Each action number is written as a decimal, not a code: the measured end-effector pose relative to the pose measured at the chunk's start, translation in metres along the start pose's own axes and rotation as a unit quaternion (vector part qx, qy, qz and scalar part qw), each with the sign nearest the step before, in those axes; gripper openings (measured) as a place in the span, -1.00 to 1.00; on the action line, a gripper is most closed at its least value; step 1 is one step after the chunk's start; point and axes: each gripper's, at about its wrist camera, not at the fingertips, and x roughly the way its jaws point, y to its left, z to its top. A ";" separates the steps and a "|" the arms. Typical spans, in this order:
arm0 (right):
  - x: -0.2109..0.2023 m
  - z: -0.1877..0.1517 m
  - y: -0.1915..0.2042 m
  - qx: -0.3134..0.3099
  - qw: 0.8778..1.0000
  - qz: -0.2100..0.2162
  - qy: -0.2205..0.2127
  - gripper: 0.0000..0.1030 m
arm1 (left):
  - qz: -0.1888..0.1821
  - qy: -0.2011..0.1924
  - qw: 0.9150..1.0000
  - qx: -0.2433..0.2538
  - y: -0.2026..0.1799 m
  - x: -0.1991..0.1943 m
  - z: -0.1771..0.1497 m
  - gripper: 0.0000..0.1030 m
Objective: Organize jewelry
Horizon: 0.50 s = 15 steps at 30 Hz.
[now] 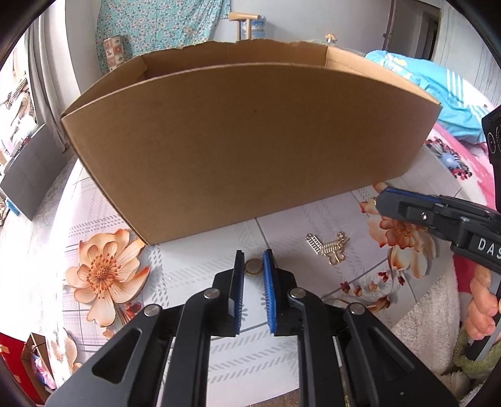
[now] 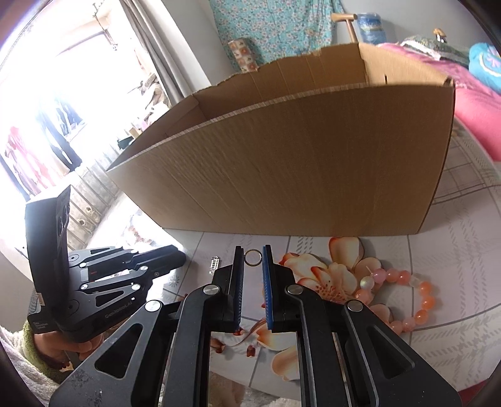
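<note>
In the left wrist view, the left gripper (image 1: 253, 261) has its jaws nearly closed around a small gold ring (image 1: 253, 268) that lies on the flowered tablecloth (image 1: 200, 260), just near the cardboard box (image 1: 244, 150). I cannot tell if the pads press it. A gold pendant (image 1: 328, 247) lies to the right.

In the right wrist view, the right gripper (image 2: 253, 258) stands narrow around another ring (image 2: 253, 257), directly ahead of its tips. A pink bead bracelet (image 2: 404, 297) lies right.

Bright window (image 2: 53, 103) with grey curtain (image 2: 156, 47), pale wall (image 1: 297, 18), teal floral cloth (image 1: 156, 22) hanging, floral tablecloth (image 1: 103, 272)
</note>
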 end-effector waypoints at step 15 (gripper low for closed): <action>-0.049 0.094 0.024 -0.085 0.995 0.041 -0.028 -0.81 | -0.088 -0.123 0.980 0.126 0.028 -0.120 0.087 -0.78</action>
